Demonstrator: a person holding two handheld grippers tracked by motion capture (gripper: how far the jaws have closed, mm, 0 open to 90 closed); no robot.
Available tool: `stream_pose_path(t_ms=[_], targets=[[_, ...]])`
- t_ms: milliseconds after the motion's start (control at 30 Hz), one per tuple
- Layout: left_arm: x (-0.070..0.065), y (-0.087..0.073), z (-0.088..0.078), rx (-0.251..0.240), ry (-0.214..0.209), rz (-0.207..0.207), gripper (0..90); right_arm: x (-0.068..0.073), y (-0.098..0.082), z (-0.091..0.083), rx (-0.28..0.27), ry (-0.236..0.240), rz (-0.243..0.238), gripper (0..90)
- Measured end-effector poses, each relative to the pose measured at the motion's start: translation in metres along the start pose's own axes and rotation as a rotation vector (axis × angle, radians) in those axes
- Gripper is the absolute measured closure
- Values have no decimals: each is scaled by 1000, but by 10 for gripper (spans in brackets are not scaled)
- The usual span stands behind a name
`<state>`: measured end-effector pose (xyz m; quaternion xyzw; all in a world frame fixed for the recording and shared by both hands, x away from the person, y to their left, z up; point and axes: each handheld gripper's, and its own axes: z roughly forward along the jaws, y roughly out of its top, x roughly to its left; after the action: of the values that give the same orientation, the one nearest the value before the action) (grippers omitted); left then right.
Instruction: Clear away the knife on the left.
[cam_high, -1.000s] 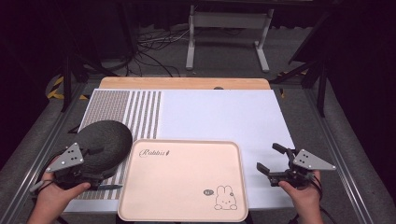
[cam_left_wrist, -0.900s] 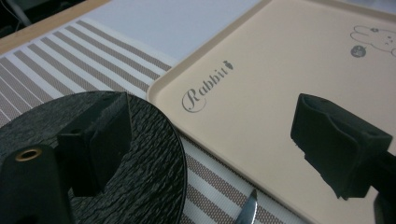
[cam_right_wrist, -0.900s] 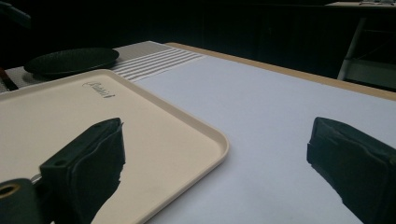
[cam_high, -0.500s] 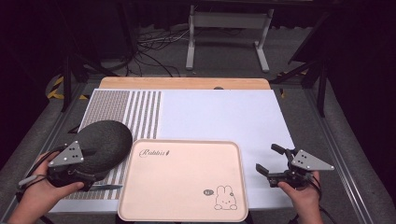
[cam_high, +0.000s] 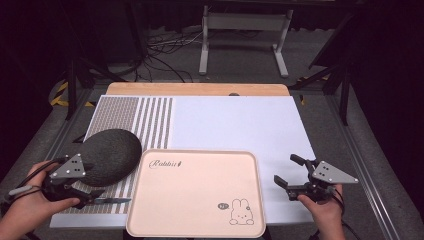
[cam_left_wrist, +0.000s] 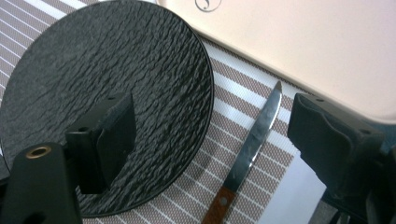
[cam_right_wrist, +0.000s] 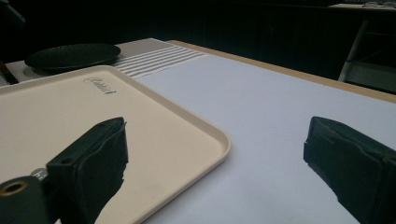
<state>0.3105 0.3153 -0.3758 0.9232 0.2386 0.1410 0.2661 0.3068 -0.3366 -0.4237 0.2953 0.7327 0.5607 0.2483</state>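
A black textured plate (cam_high: 107, 156) lies on the striped mat at the left. Just in front of it is a knife (cam_high: 107, 200) with a wooden handle, its blade pointing toward the pink rabbit tray (cam_high: 197, 192). My left gripper (cam_high: 89, 192) hovers over the knife's handle end, open. In the left gripper view its jaws straddle the plate's rim (cam_left_wrist: 107, 88) and the knife (cam_left_wrist: 254, 140) without touching either. My right gripper (cam_high: 288, 170) is open over the white sheet, right of the tray, with nothing between its jaws. The right gripper view shows the tray corner (cam_right_wrist: 70, 121) and the distant plate (cam_right_wrist: 72, 55).
The white sheet (cam_high: 235, 125) covers the table's middle and right, and a wooden strip (cam_high: 200, 89) runs along the far edge. The striped mat (cam_high: 145, 120) is at the left. Cables and a metal stand are on the dark floor beyond the table.
My left hand has shifted slightly to the left beside the plate. The right hand, plate, knife and tray have stayed in place.
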Motion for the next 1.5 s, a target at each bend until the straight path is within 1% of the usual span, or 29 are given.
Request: stream_pose_path(t_ms=[33, 100, 200, 233, 267, 300, 367, 433, 467, 500, 667, 733, 767, 800, 833, 867, 900, 967, 1133, 1267, 1300, 1400, 1500], targets=[[1, -1, -1, 5, 1, 2, 166, 0, 0, 0, 0, 0, 1, 68], [3, -3, -2, 21, -12, 5, 181, 0, 0, 0, -1, 0, -2, 68], [4, -6, -4, 47, -23, 28, 191, 0, 0, 0, 5, 0, 0, 70], [4, -6, -4, 47, -23, 28, 191, 0, -1, 0, 6, -1, -1, 73], [4, -7, -4, 75, -20, 52, 194, 0, -1, 0, 6, -1, -2, 76], [4, -8, -4, 82, -20, 64, 196, 0, -1, 0, 6, -1, -1, 76], [5, -10, -5, 96, -33, 71, 205, 0, -1, 1, 4, -2, 0, 77], [5, -11, -5, 100, -33, 69, 208, 0, -1, 1, 4, -2, 0, 77], [7, -12, -4, 108, -46, 71, 213, 0, -1, 0, 2, -1, -1, 77], [7, -12, -4, 108, -46, 71, 219, 0, -1, 0, 2, -1, -1, 77], [10, -16, -3, 144, -57, 78, 240, 0, -1, 1, 6, 0, 1, 77], [11, -18, -2, 161, -67, 86, 265, 0, -1, 1, 4, 1, 2, 77], [11, -19, -1, 163, -67, 83, 260, 0, -1, 1, 5, 1, 2, 77], [11, -21, 0, 166, -78, 90, 251, 0, -1, 1, 6, 2, 2, 77], [10, -21, 1, 181, -78, 90, 263, 0, -2, 1, 6, 2, 2, 77], [10, -22, 1, 193, -82, 102, 274, 0, -2, 1, 9, 1, 1, 77], [10, -22, 2, 205, -87, 106, 285, 0, -2, 1, 9, 1, 1, 77], [10, -24, 3, 218, -99, 111, 300, 0, -2, 2, 12, 2, 1, 77], [11, -30, 9, 256, -155, 124, 375, 0, -2, 3, 13, 9, 2, 77], [13, -36, 14, 282, -166, 128, 409, 1, -3, 4, 16, 12, 3, 77], [15, -37, 16, 295, -163, 140, 426, 1, -3, 4, 15, 13, 1, 77], [18, -40, 19, 317, -178, 171, 506, 1, -3, 4, 17, 16, 2, 77], [20, -41, 21, 359, -180, 215, 568, 1, -3, 4, 15, 15, 3, 77]])
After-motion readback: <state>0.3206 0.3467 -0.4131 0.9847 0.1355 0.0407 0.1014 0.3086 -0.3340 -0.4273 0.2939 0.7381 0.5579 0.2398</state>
